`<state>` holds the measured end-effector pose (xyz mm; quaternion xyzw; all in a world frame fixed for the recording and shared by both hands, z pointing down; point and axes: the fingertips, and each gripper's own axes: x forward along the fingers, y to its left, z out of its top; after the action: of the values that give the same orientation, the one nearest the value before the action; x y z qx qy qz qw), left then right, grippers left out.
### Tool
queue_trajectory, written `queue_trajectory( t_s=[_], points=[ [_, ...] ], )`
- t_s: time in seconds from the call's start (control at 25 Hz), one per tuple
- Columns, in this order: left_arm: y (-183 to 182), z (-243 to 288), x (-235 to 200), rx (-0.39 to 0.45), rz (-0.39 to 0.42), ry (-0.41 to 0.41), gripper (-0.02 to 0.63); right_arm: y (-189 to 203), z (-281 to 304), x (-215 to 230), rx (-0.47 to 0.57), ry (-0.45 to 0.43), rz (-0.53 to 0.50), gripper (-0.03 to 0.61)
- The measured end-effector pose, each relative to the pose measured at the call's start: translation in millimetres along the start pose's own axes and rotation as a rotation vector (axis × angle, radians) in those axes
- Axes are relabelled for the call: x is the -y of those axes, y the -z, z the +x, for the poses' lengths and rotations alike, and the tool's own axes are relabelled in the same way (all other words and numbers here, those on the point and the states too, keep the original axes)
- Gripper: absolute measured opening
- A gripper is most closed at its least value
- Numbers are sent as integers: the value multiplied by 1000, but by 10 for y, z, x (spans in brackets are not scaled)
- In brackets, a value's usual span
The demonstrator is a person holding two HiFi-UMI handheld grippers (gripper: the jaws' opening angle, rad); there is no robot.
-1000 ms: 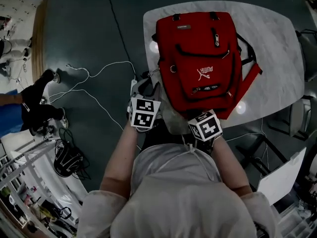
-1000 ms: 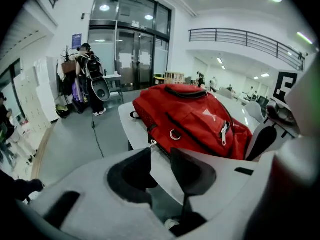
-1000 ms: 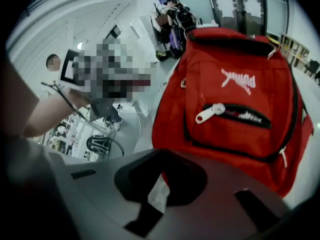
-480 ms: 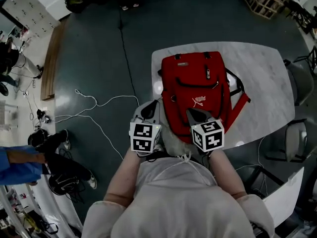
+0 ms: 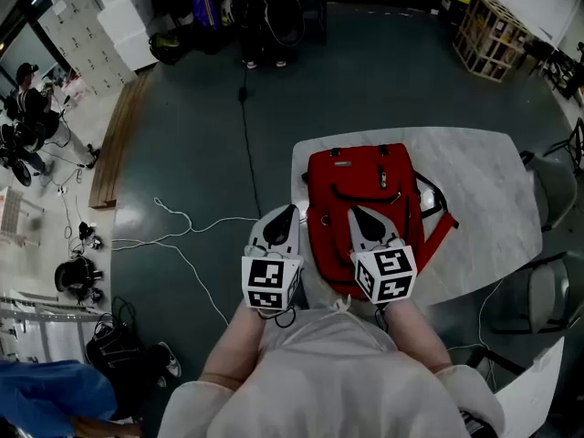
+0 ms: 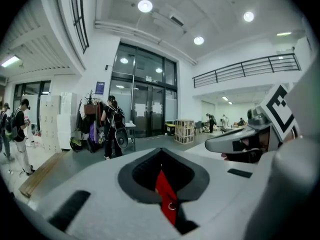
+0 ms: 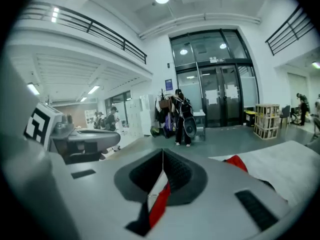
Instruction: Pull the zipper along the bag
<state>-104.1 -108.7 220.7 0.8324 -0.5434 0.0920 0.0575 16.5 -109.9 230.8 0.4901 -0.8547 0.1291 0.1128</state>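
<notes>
A red backpack [image 5: 365, 185] lies flat on the white marble table [image 5: 474, 181], with a zipper pull [image 5: 384, 181] on its front pocket. Both grippers hang in the air above the bag's near end, touching nothing. My left gripper [image 5: 285, 212] is over the bag's left edge, its jaws shut and empty. My right gripper [image 5: 358, 212] is over the bag's lower middle, jaws also shut and empty. In the left gripper view the shut left gripper [image 6: 161, 151] points out across the hall, and a sliver of the red backpack [image 6: 165, 196] shows below its tips. The right gripper [image 7: 162, 154] does the same.
Grey chairs [image 5: 550, 190] stand at the table's right side. White cables [image 5: 182, 235] trail over the dark floor on the left. A wooden crate [image 5: 493, 26] stands at the back right, and a wooden bench [image 5: 114, 144] lies on the left. Several people stand by the glass doors.
Both grippers have risen from the table's near edge and tipped up towards level. The head view has lifted too, so the bag looks smaller and more of the hall shows.
</notes>
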Motion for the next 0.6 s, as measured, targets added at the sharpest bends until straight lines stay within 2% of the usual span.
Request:
queue_trajectory(
  t_s=[0.08, 0.24, 0.6],
  points=[
    [-91, -14, -44, 44, -7, -30, 20, -44, 5, -10, 27, -7, 7, 28],
    [-174, -30, -98, 67, 43, -61, 20, -87, 20, -7, 55, -12, 14, 28],
    [-165, -12, 0, 53, 36, -33, 20, -186, -14, -50, 84, -21, -9, 26]
  ],
)
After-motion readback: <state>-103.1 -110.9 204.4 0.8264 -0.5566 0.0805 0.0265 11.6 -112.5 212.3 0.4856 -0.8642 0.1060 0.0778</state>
